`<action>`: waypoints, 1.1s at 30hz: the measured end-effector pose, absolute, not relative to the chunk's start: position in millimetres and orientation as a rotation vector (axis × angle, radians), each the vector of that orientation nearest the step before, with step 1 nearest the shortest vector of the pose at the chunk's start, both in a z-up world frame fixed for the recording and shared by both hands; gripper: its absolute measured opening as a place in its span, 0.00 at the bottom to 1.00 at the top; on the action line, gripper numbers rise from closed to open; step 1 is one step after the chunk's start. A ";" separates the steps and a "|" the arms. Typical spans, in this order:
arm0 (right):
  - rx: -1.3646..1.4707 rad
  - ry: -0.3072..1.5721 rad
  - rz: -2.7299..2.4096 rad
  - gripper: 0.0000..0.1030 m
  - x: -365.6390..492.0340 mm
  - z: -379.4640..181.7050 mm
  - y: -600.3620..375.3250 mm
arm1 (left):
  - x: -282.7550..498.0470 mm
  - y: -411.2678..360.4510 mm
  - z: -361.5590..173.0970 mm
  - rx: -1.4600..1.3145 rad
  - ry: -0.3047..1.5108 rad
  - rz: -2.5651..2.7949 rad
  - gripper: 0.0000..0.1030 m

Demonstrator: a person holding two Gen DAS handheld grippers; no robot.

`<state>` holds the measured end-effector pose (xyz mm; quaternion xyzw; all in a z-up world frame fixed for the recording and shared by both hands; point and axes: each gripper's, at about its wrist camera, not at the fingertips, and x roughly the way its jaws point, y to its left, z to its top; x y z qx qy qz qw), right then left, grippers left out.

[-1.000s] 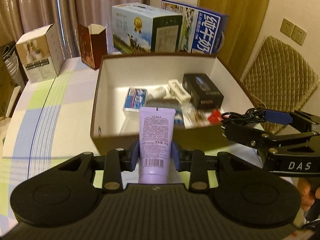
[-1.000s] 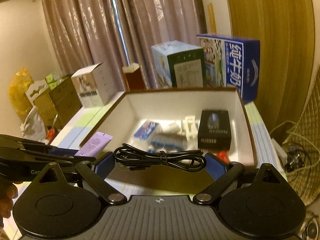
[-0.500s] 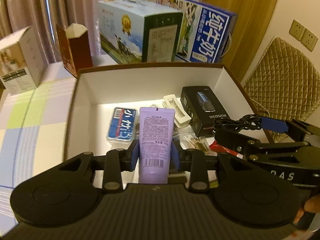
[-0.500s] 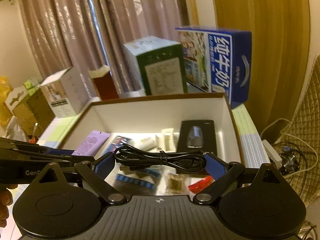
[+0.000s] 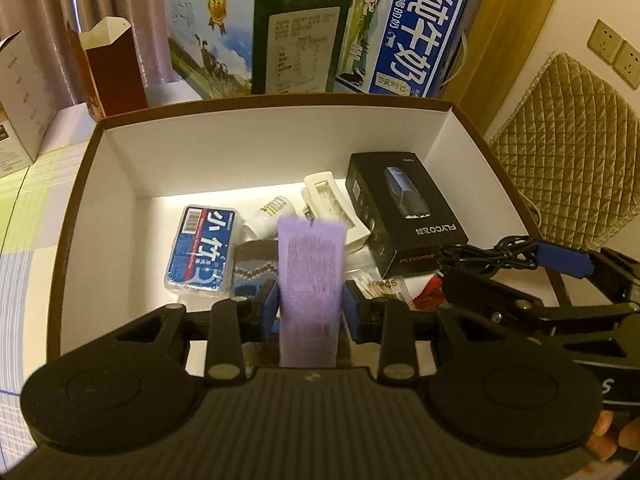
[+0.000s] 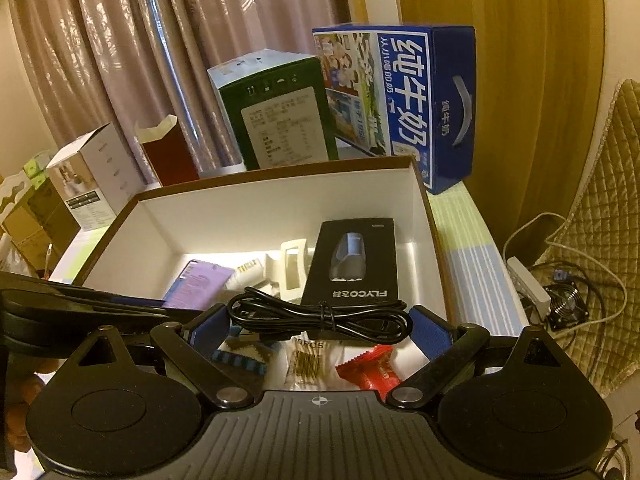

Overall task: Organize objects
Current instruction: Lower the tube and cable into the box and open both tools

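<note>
Left wrist: purple tube (image 5: 311, 280) clamped upright in left gripper (image 5: 310, 305).

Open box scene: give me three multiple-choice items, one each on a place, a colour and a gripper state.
1. Where does the black razor box lie?
A. inside the open box, right part
B. on the chair
C. on top of the milk cartons

2. What colour is the tube?
A. green
B. purple
C. red

3. What does the right hand-held gripper hold?
A. nothing
B. a candy
C. a coiled black cable

Key: 1 A, it lies on the box floor; 2 B, lilac body; 3 C, the pads pinch the cable's ends.
</note>
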<state>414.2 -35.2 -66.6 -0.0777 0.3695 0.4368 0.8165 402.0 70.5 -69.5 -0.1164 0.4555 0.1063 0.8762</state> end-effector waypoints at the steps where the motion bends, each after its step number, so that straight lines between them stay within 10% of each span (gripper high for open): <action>1: -0.165 0.789 0.931 0.90 414.8 -66.7 -35.6 | 402.8 70.2 -69.6 -0.236 0.949 0.224 0.31; 17: -0.152 0.782 0.958 0.90 416.9 -66.3 -23.5 | 382.6 95.8 -58.2 -0.207 0.927 0.342 0.88; 33: -0.098 0.789 0.987 0.98 399.2 -43.3 -58.7 | 325.7 87.1 -29.0 -0.161 0.855 0.413 0.99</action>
